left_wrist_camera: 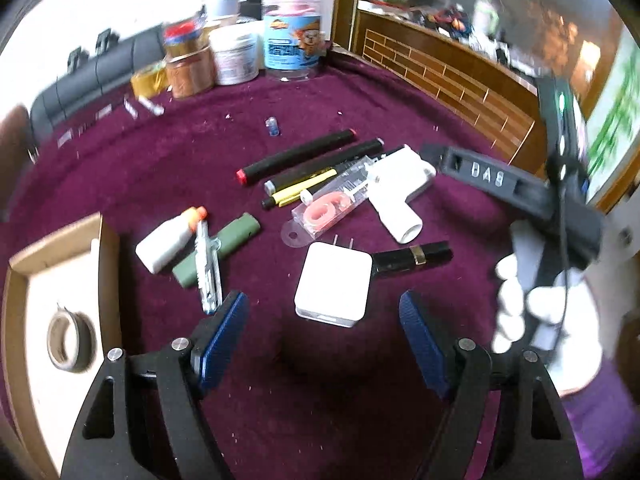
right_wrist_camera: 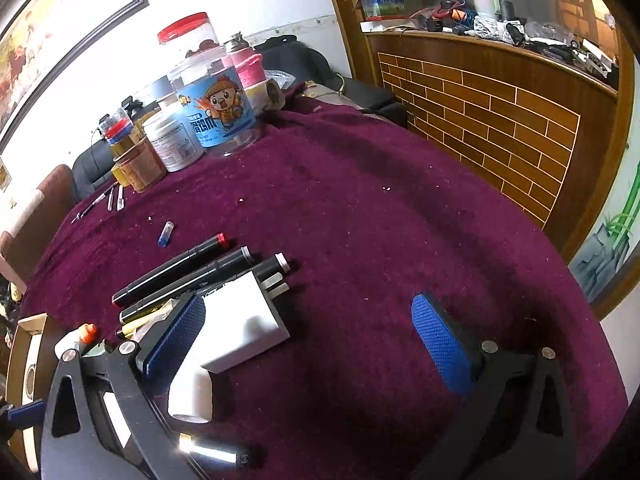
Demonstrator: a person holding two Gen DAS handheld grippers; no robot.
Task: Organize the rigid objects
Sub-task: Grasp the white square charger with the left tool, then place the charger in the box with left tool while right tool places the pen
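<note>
Left wrist view: left gripper [left_wrist_camera: 322,314] at bottom centre, jaws wide apart, nothing between the blue pads [left_wrist_camera: 226,326], hovering over the purple cloth [left_wrist_camera: 340,392]. Just ahead of it, lower centre, a white plug adapter [left_wrist_camera: 332,290] lies flat, prongs pointing up-frame. Touching its right side, a black lipstick tube [left_wrist_camera: 414,256] with a gold band. Left of centre: white glue bottle [left_wrist_camera: 166,242] with orange cap, green lighter-like case [left_wrist_camera: 218,248], and a silver utility knife [left_wrist_camera: 208,270] lying across the case. Centre: three dark markers side by side, the farthest a black marker [left_wrist_camera: 296,152] with red ends, plus a yellow-black pen [left_wrist_camera: 298,192], a clear blister pack [left_wrist_camera: 328,210] with a pink part inside, and a white L-shaped block [left_wrist_camera: 396,196]. Small blue-clear cap [left_wrist_camera: 273,126] alone, upper centre. Cardboard box [left_wrist_camera: 60,240] at left edge holds a tape roll [left_wrist_camera: 70,340]. Jars [left_wrist_camera: 294,44] at top centre. Right gripper's body [left_wrist_camera: 520,188] and a white-gloved hand [left_wrist_camera: 540,304] at right, motion-blurred.

Right wrist view: right gripper [right_wrist_camera: 308,334] at bottom, jaws wide, holding nothing. Its left pad [right_wrist_camera: 176,332] sits just beside the white L-shaped block [right_wrist_camera: 232,328]; contact unclear. Right pad [right_wrist_camera: 442,344] is over bare cloth [right_wrist_camera: 380,220]. The markers [right_wrist_camera: 172,270] lie centre left, the blue-clear cap [right_wrist_camera: 166,234] above them. Lipstick tube [right_wrist_camera: 216,450] at bottom, glare on it. Glue bottle's orange cap [right_wrist_camera: 88,332] at lower left. Jars [right_wrist_camera: 216,116] upper left, brick-patterned counter [right_wrist_camera: 500,128] upper right.
</note>
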